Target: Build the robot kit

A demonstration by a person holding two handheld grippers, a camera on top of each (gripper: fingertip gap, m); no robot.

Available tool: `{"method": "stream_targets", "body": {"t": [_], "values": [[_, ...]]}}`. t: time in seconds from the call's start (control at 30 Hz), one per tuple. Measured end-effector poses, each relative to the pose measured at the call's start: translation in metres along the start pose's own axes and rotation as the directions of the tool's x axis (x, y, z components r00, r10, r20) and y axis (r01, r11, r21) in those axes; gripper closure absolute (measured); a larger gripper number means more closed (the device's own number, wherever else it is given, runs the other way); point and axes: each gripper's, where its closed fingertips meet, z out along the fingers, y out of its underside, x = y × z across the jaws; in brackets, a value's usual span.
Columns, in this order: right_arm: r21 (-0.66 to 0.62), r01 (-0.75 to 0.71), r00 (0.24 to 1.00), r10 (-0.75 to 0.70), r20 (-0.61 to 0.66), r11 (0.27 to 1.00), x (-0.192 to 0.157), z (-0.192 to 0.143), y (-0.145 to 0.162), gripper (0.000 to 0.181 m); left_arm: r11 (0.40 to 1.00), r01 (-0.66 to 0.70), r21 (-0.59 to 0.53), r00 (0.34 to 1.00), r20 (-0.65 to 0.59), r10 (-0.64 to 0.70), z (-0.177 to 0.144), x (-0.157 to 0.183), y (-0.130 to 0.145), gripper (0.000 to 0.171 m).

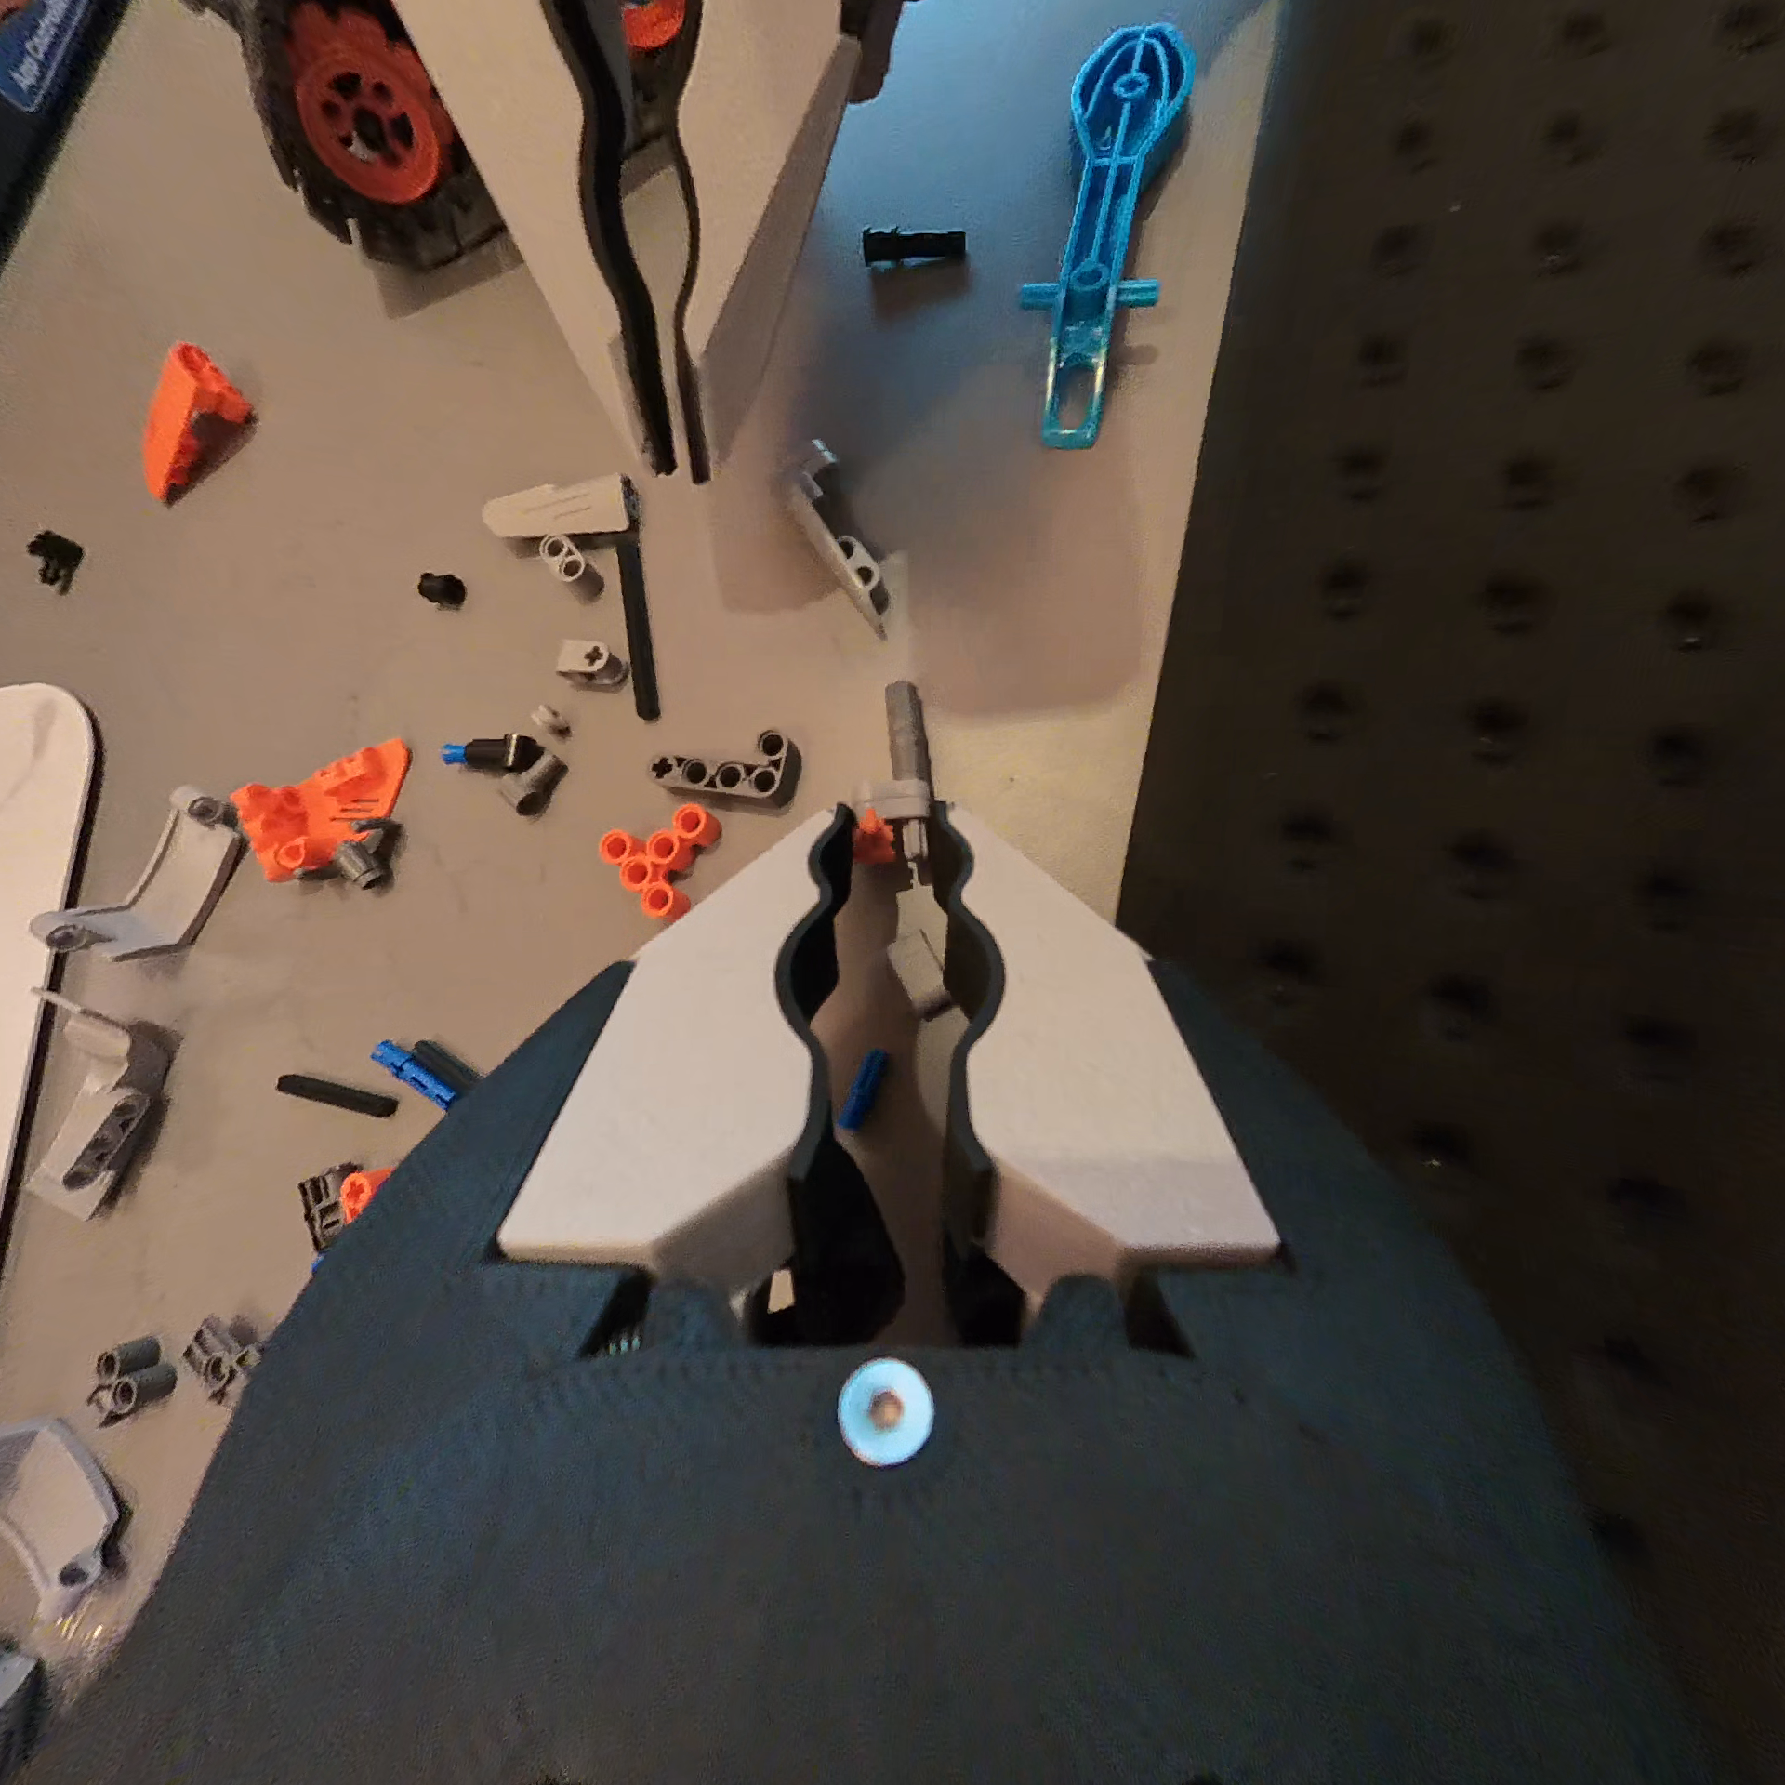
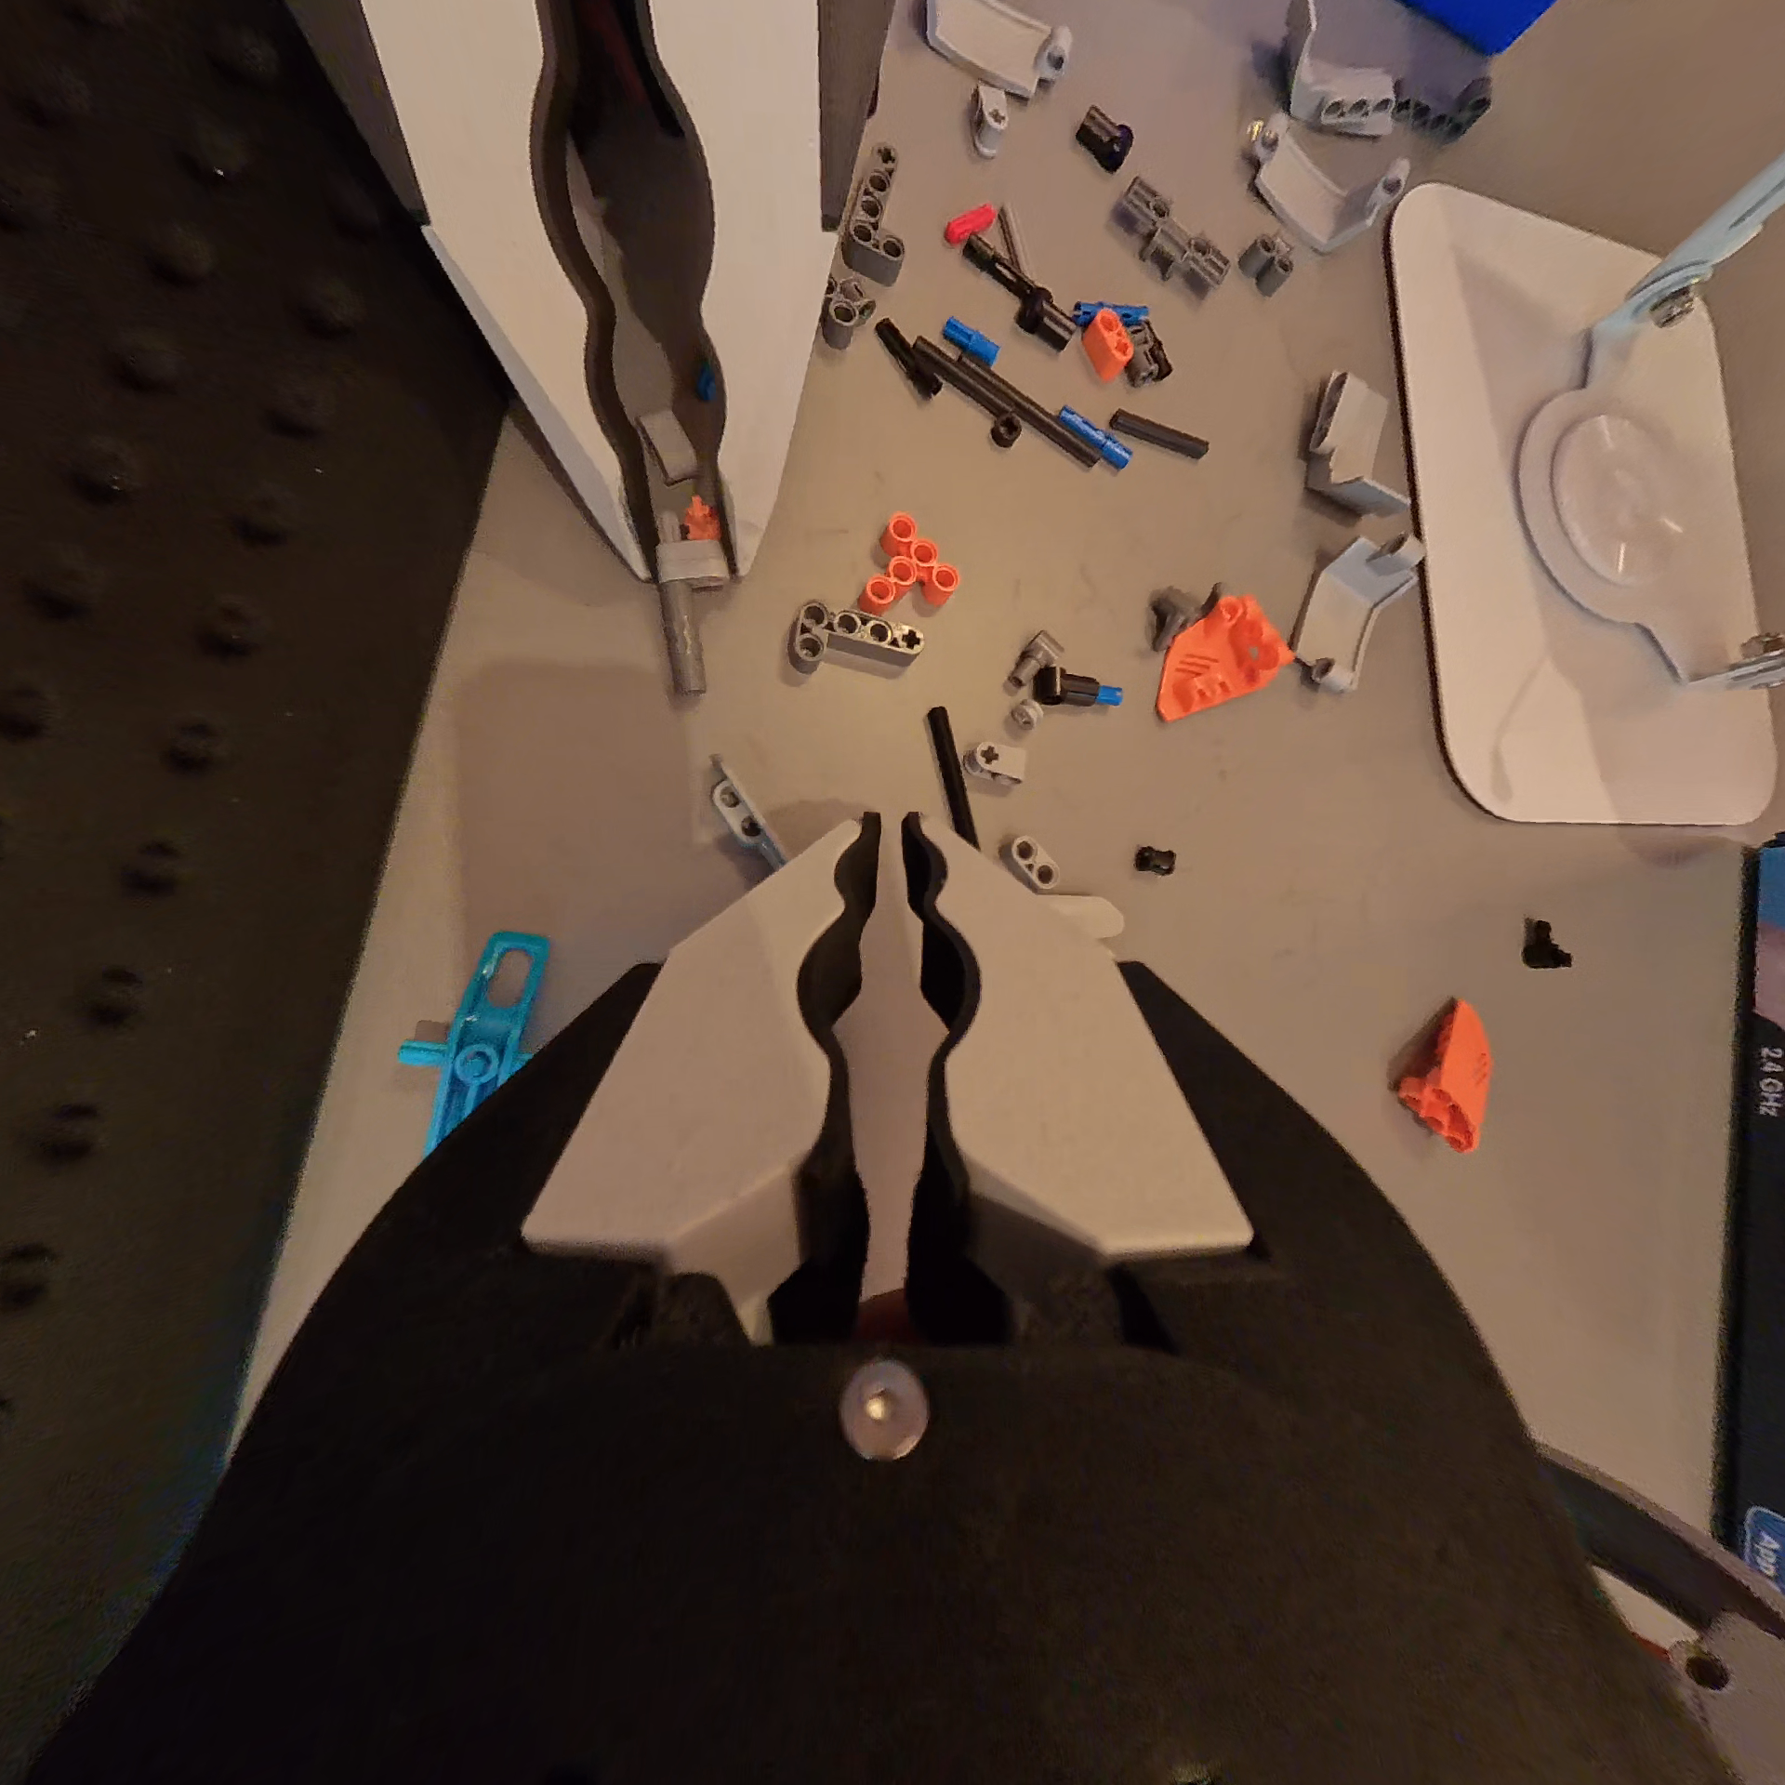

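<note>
Grey axle assembly (image 1: 906, 773) pinched at the tips of the left gripper (image 1: 893, 831), its long axis running straight out ahead along the fingers above a parts-strewn table (image 1: 1014, 599).

Opposite, the right gripper (image 2: 891, 821) faces it with jaws nearly together and nothing between them, its tips low over the tabletop beside a black axle (image 2: 951, 773) and a grey angled piece (image 2: 744, 821). Orange T-shaped beam (image 2: 908, 565) and grey L-shaped beam (image 2: 855, 633) lie between the two. White tray (image 2: 1507, 773) at the right's side holds only a magnifier's base (image 2: 1623, 522).
</note>
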Motion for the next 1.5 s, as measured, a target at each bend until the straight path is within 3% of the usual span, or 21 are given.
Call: {"method": "stream_targets", "body": {"t": [0.27, 0.6, 0.97, 1.5], "values": [[-0.002, 0.015, 1.0, -0.015, -0.021, 1.0, 0.021, 0.0, -0.008, 0.176, 1.0, 0.011, 0.018, 0.999, 0.034, -0.011, -0.012, -0.005, 0.0, 0.142], [0.041, -0.004, 0.998, 0.006, -0.058, 0.999, 0.026, 0.002, -0.003, 0.176, 0.985, 0.168, -0.038, 0.934, 0.327, -0.147, -0.086, -0.055, 0.045, 0.146], [0.092, 0.007, 0.996, 0.001, -0.087, 0.996, 0.023, -0.007, -0.01, 0.177, 0.972, 0.228, -0.064, 0.897, 0.403, -0.184, -0.083, -0.071, 0.065, 0.151], [0.101, 0.018, 0.996, -0.008, -0.093, 0.995, 0.022, -0.009, -0.008, 0.177, 0.972, 0.236, -0.004, 0.877, 0.433, -0.21, -0.075, -0.092, 0.061, 0.153]]}}
